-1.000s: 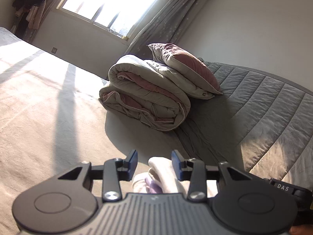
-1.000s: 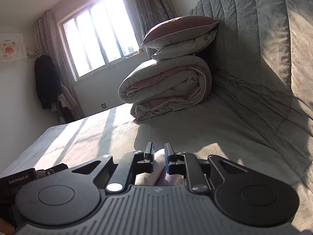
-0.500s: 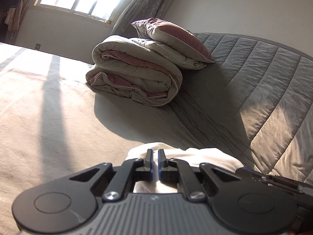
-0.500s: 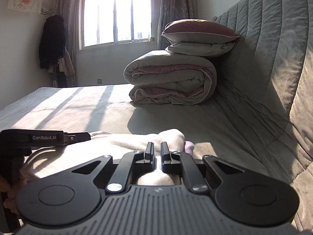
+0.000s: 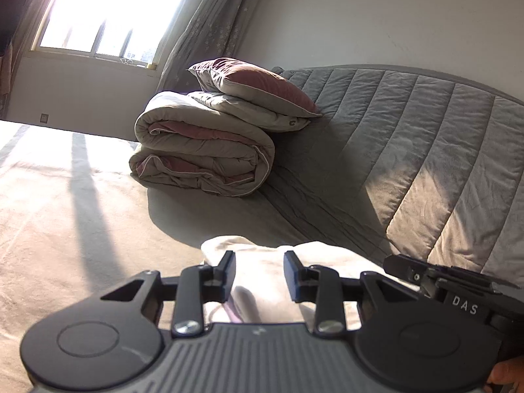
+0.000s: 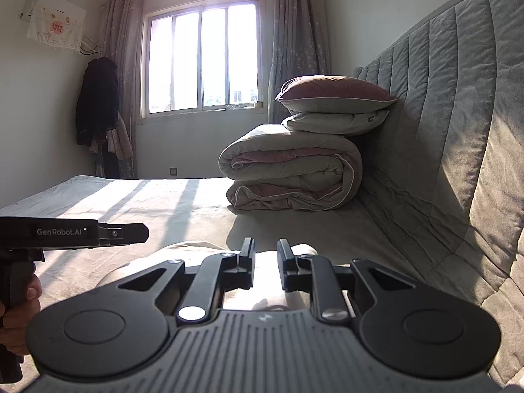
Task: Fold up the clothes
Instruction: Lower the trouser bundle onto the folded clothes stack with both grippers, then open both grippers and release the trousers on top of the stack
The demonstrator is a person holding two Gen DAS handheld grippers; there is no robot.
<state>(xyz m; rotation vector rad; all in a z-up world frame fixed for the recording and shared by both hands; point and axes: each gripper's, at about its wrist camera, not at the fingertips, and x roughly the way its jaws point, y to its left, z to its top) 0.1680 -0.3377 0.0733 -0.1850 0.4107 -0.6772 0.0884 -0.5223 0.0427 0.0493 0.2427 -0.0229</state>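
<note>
On the bed (image 6: 131, 203), well short of the rolled duvet (image 6: 291, 173), lies a cream garment (image 5: 262, 271), loosely bunched. Left of the duvet, the left gripper (image 5: 258, 275) has its jaws opening, a moderate gap, cloth under them but not pinched. Nearer the duvet, the right gripper (image 6: 265, 262) has its jaws opening too, a narrower gap, nothing clamped. Risk: once released, the soft fold may spring open or slump, and a pad could snag cloth on withdrawal. Legible: "GenRobot.AI" and "DAS" on the gripper bodies.
</note>
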